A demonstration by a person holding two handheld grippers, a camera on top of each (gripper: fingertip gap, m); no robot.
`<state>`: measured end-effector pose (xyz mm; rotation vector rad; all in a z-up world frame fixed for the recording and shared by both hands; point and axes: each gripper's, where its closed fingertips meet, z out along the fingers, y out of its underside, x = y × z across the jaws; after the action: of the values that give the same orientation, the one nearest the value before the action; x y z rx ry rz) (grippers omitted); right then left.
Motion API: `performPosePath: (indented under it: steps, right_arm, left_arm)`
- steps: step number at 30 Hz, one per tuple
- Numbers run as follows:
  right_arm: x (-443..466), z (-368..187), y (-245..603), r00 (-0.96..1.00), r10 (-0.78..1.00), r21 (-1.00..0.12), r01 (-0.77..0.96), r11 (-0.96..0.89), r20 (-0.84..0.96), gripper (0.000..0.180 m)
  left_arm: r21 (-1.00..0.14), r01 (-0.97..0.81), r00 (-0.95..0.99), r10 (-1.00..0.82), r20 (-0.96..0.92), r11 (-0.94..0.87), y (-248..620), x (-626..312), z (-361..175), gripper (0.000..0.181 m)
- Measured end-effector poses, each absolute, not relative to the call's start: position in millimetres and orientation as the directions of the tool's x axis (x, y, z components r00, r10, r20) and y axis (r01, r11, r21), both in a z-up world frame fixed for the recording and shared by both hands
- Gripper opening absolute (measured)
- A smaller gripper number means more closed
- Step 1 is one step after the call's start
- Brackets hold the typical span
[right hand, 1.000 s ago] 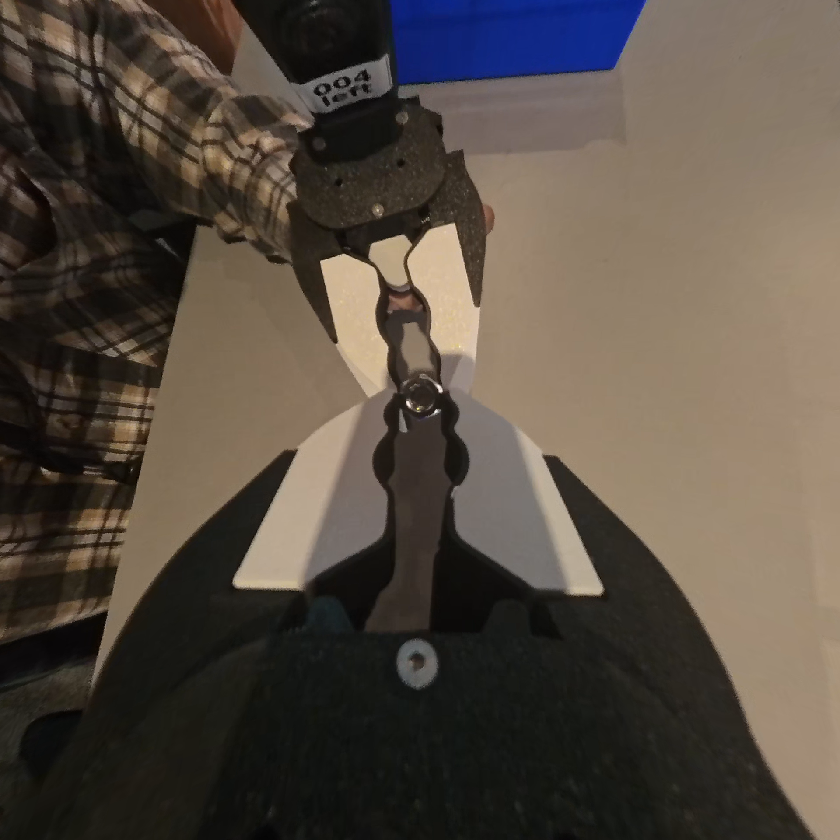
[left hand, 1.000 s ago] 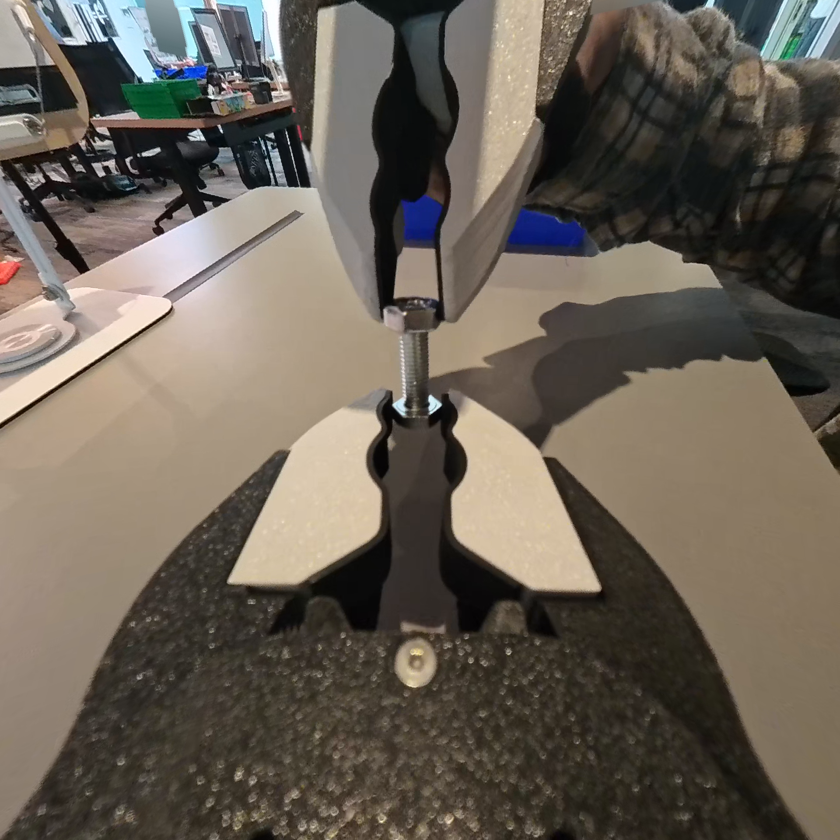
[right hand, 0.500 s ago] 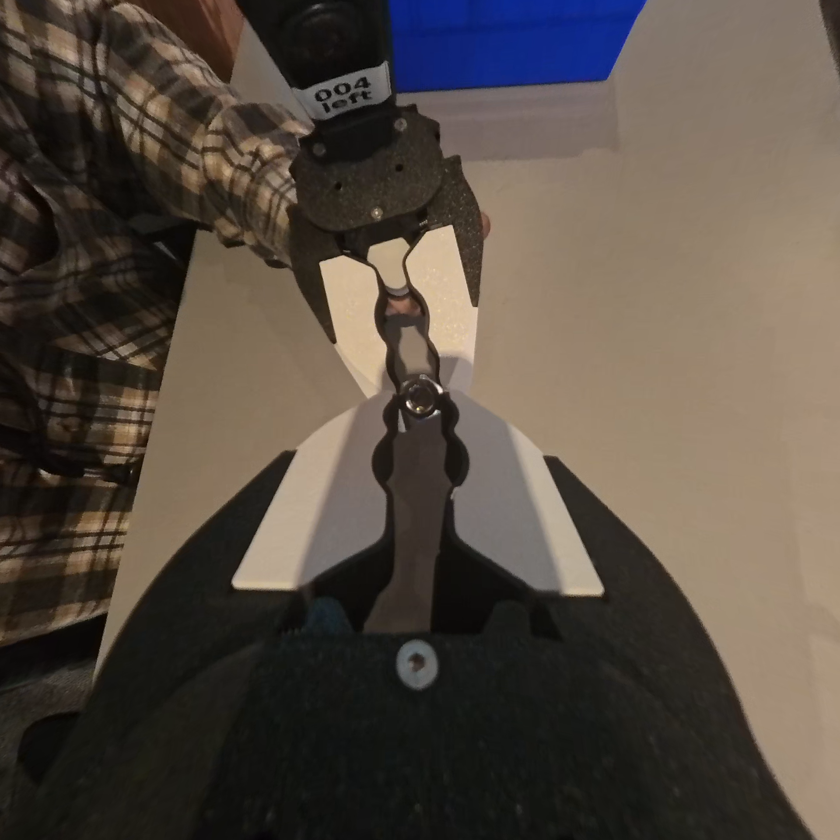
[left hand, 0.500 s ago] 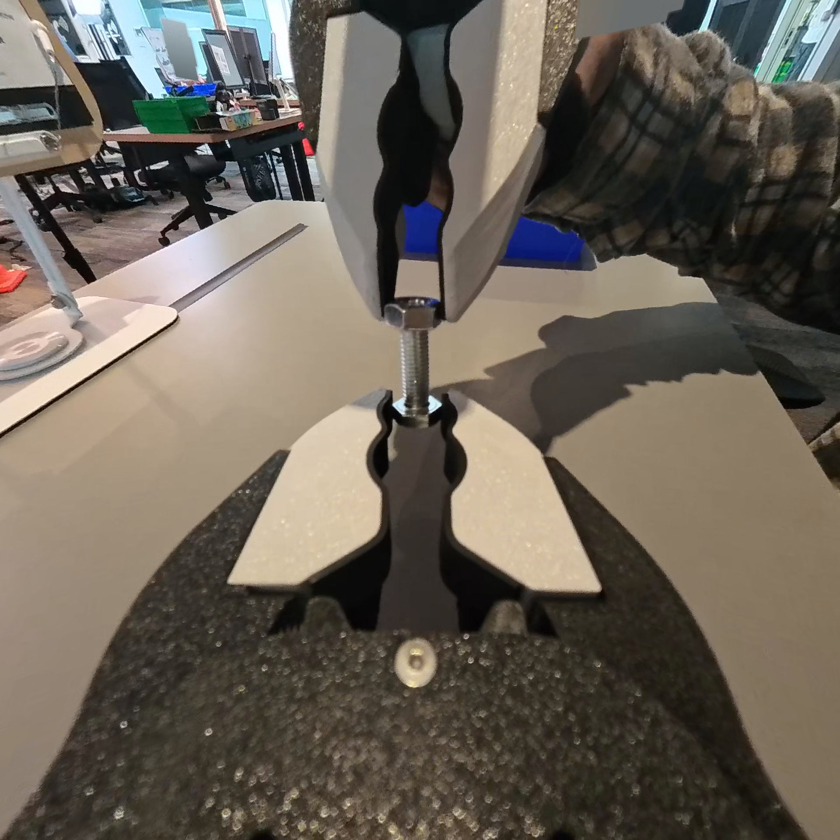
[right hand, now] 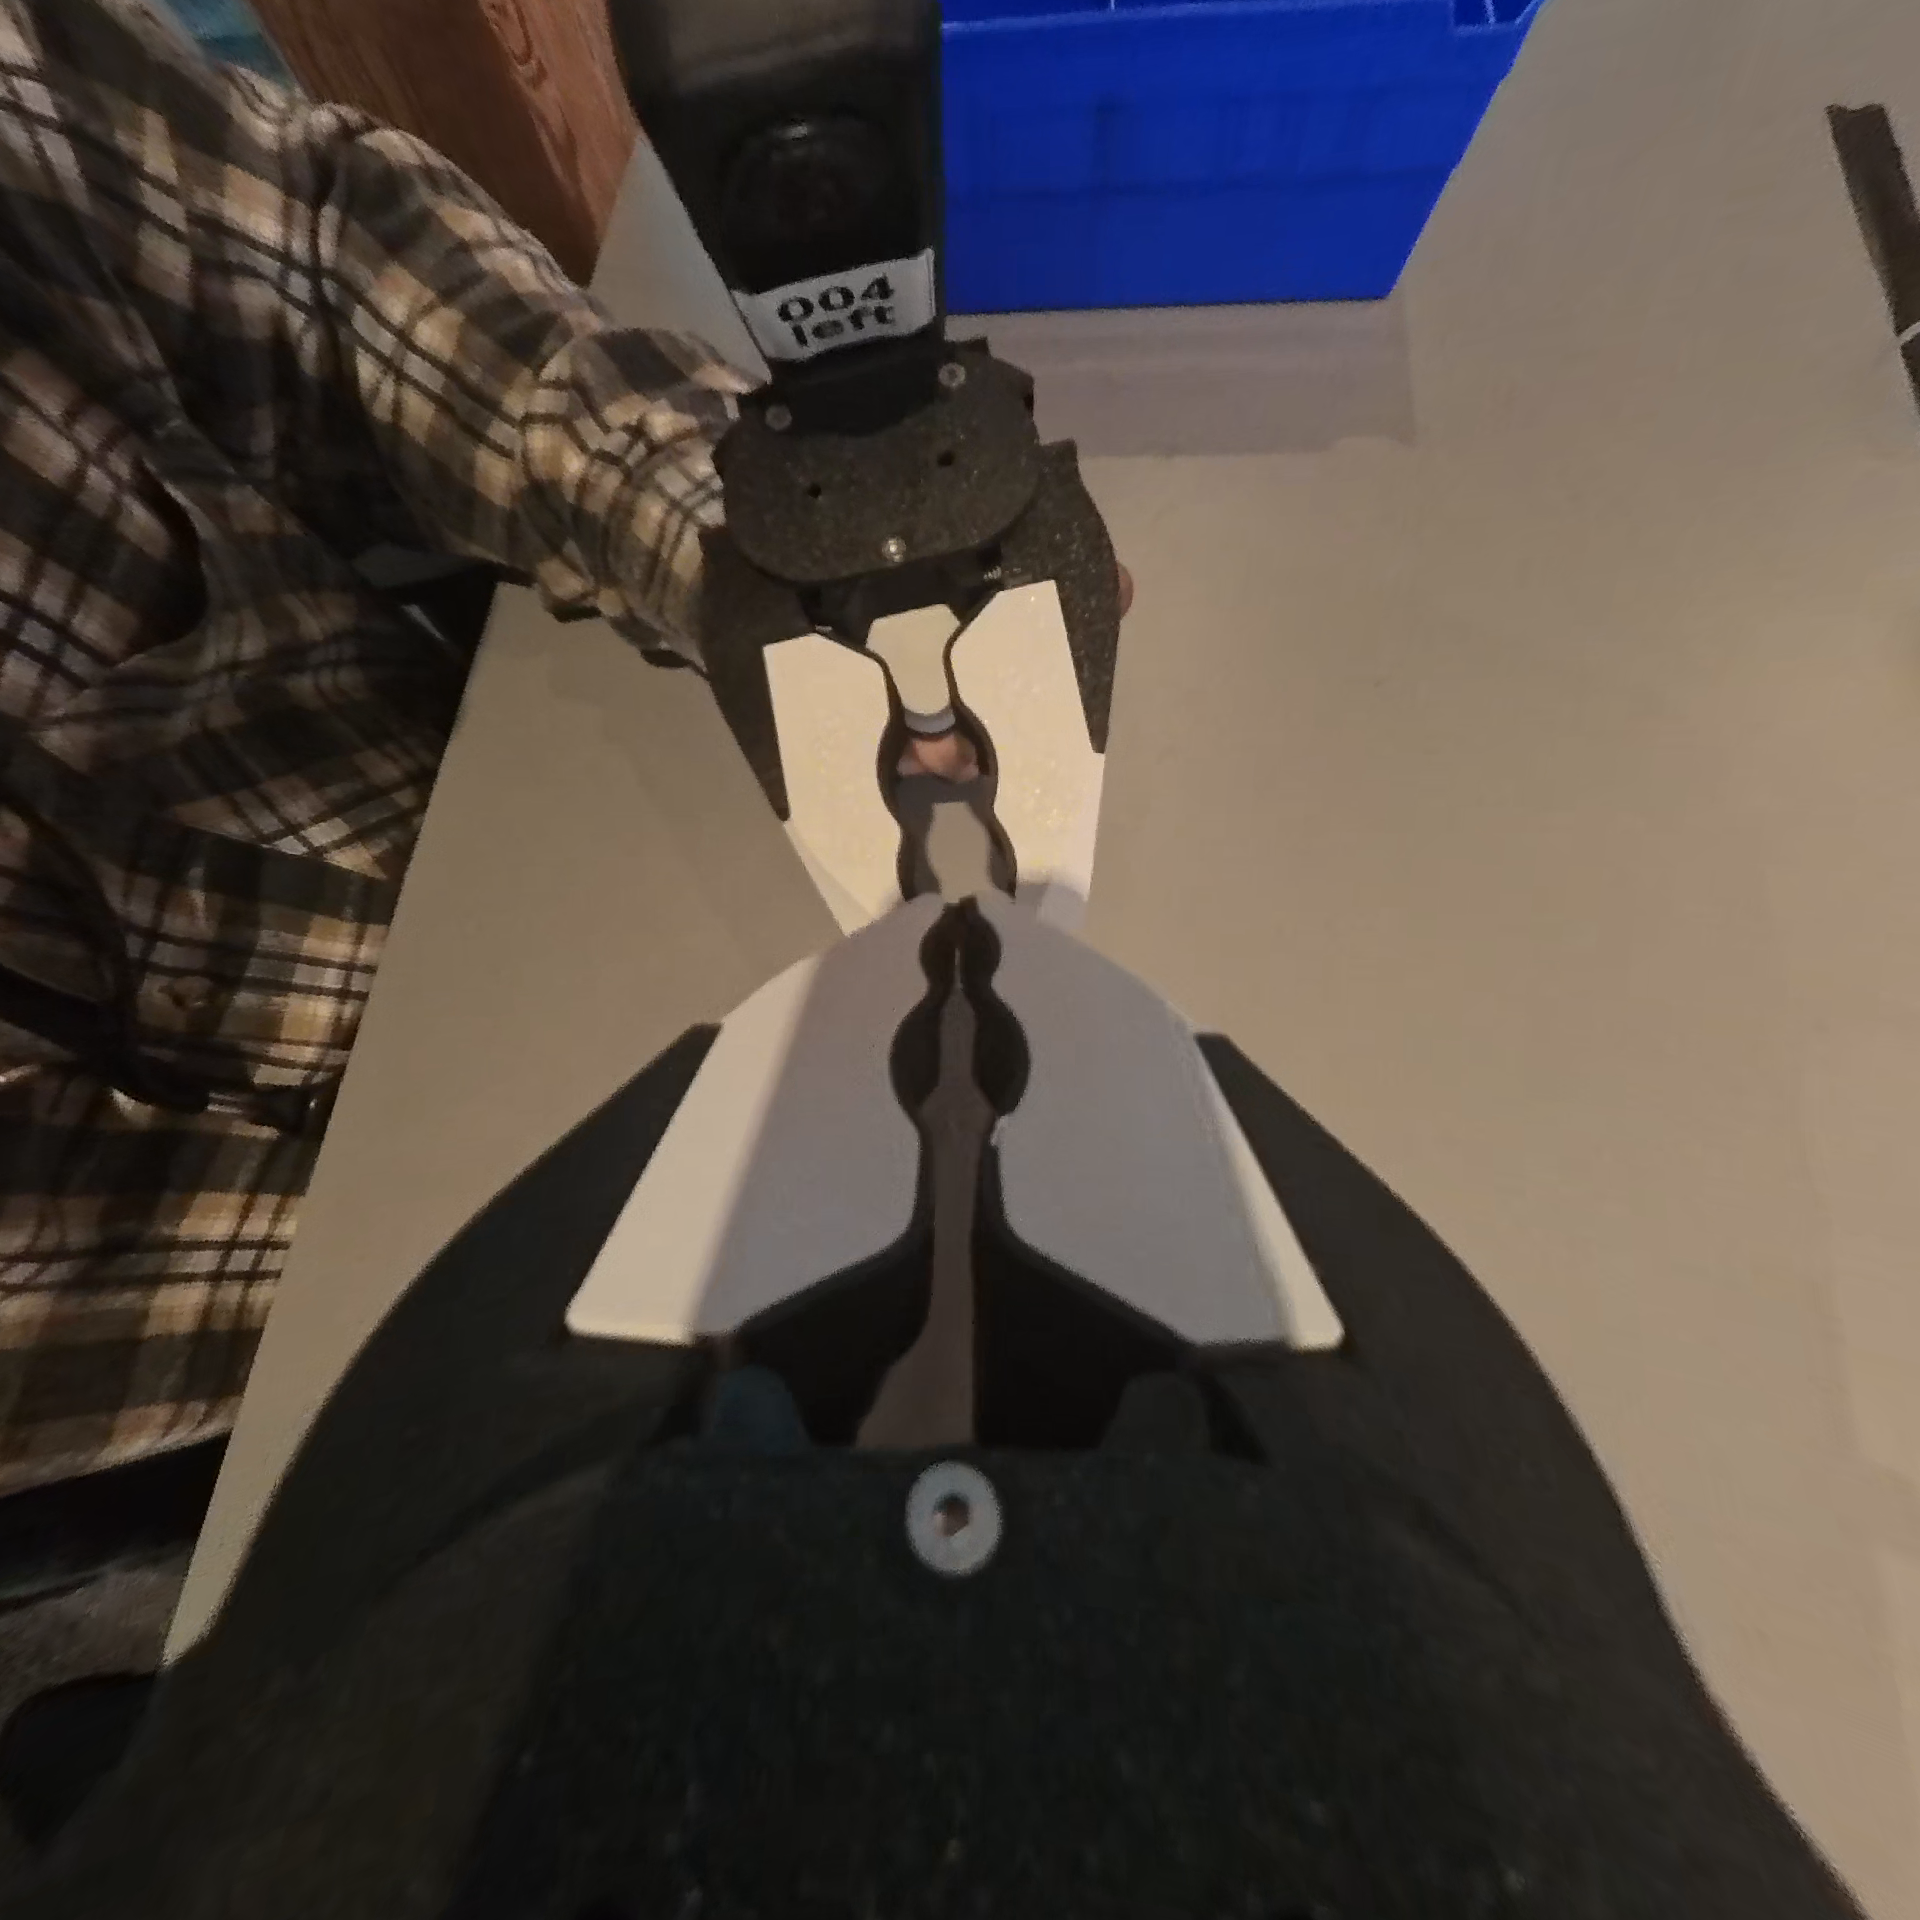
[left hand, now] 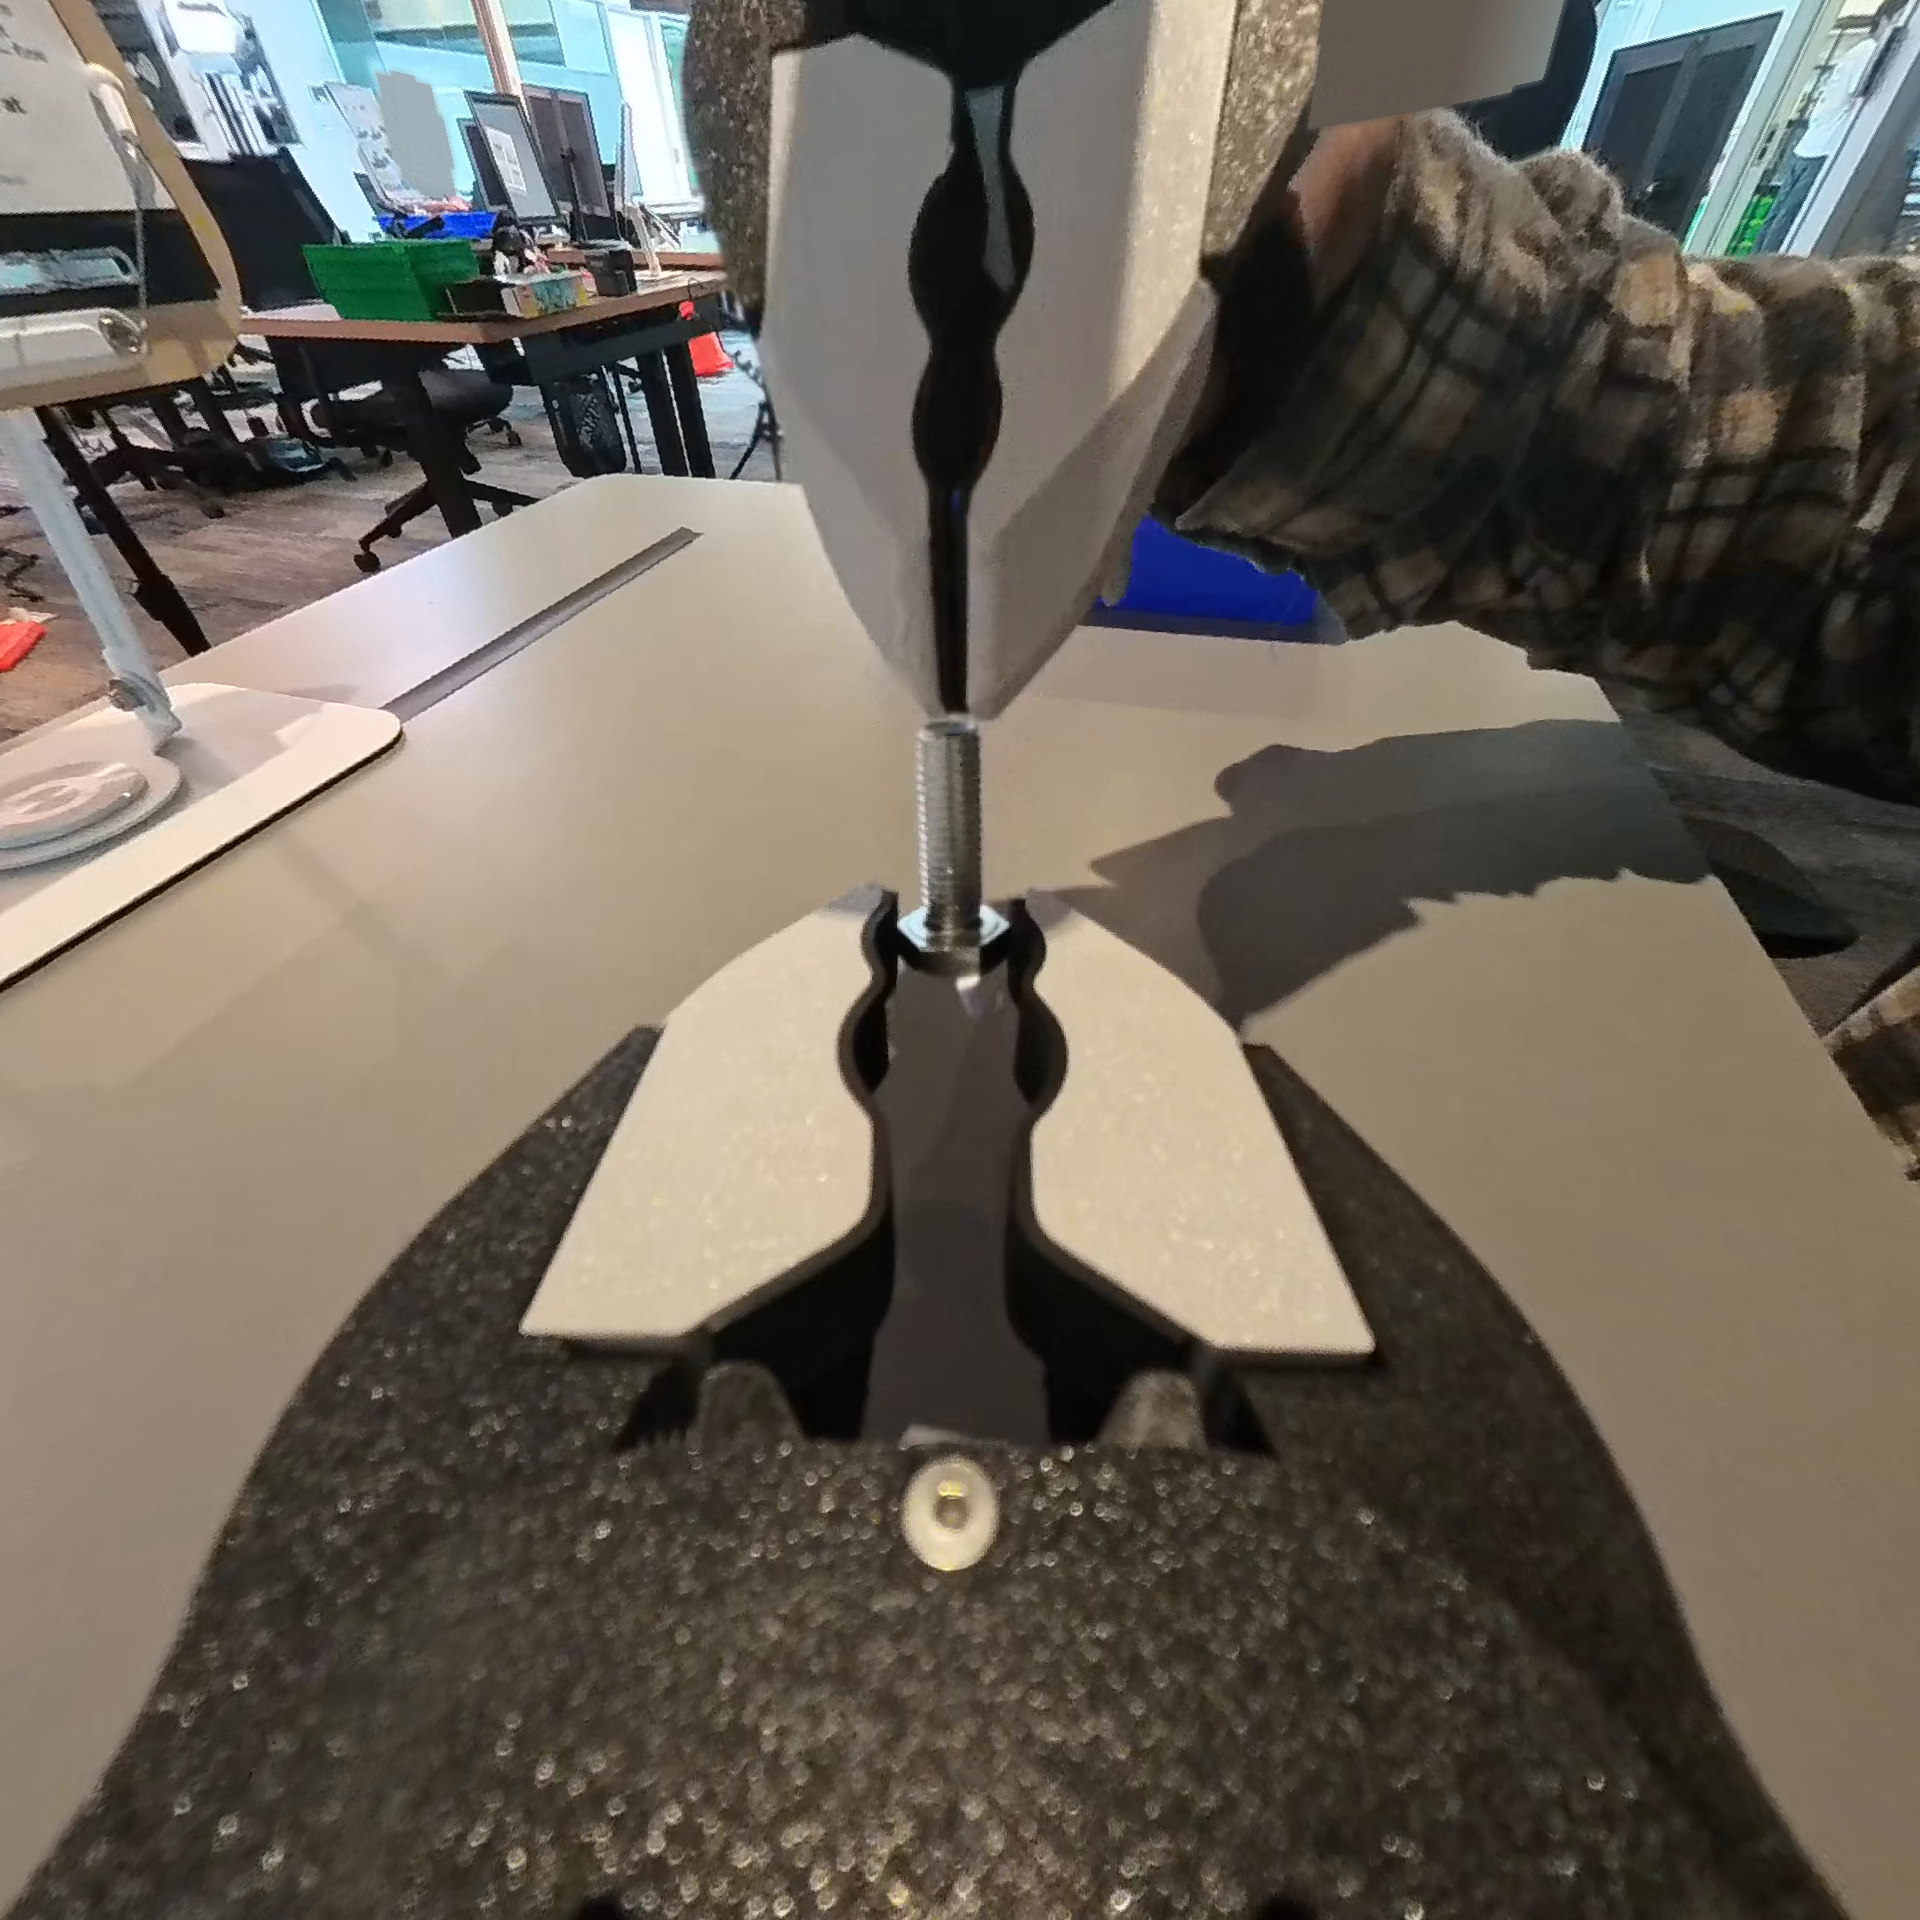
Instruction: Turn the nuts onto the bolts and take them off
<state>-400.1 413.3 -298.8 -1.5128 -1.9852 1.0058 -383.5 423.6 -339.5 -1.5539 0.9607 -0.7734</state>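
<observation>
A threaded steel bolt [left hand: 948, 821] stands upright above the grey table [left hand: 520, 831]. My left gripper [left hand: 951, 916] is shut on the hex piece [left hand: 951, 932] at the bolt's lower end. My right gripper [left hand: 951, 709] comes down from above with its jaws almost together, its tips right at the bare top of the shaft. No hex piece shows at the top. In the right wrist view my right gripper [right hand: 964, 916] covers the bolt, and the left gripper [right hand: 956, 888] points toward it from the far side.
A blue bin [right hand: 1195, 156] stands at the table's far edge and also shows in the left wrist view [left hand: 1205, 582]. A white lamp base on a pad [left hand: 156, 769] sits at the left. Plaid sleeves [left hand: 1558, 416] [right hand: 260, 520] reach in. Desks and chairs stand beyond. The left gripper's tips are roughly 4 cm from the right gripper's.
The hex piece held between my right gripper's tips at the top of the shaft no longer shows. The right jaws have closed further. The left gripper keeps its hold.
</observation>
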Motion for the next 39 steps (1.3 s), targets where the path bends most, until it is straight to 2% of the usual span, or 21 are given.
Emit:
performPosePath:
  steps: [5, 10, 15, 19, 26, 39]
  right_arm:
    - [-395.6, -297.5, 430.5, -0.243, 0.967, -0.828, 0.556, 0.07, -0.082, 0.013]
    - [-375.9, -293.3, 469.2, -0.145, 0.973, -0.953, 0.272, -0.134, -0.178, 0.023]
    - [-350.5, -287.3, 496.0, -0.167, 0.954, -0.968, 0.07, -0.242, -0.251, 0.024]
    - [-322.6, -272.3, 505.2, -0.162, 0.966, -0.978, -0.014, -0.208, -0.203, 0.024]
    - [-282.0, -258.1, 502.7, -0.161, 0.977, -0.988, -0.045, -0.149, -0.14, 0.03]
    - [-287.5, -267.3, 490.6, -0.206, 0.966, -0.988, 0.003, -0.156, -0.153, 0.028]
  left_arm:
    - [-0.979, -0.171, 0.481, -0.876, 0.013, -0.108, 431.6, -392.7, -344.7, 0.019]
    - [-0.988, -0.1, 0.486, -0.872, 0.057, -0.12, 435.3, -401.1, -335.5, 0.019]
    - [-0.991, -0.081, 0.475, -0.878, 0.059, -0.111, 435.1, -402.3, -334.2, 0.019]
    - [-0.993, -0.09, 0.464, -0.885, 0.032, -0.083, 432.8, -400.2, -332.3, 0.02]
    - [-0.992, -0.093, 0.448, -0.893, 0.034, -0.084, 430.0, -396.7, -334.2, 0.02]
    - [-0.992, -0.105, 0.45, -0.893, 0.011, -0.065, 428.3, -395.0, -333.1, 0.02]
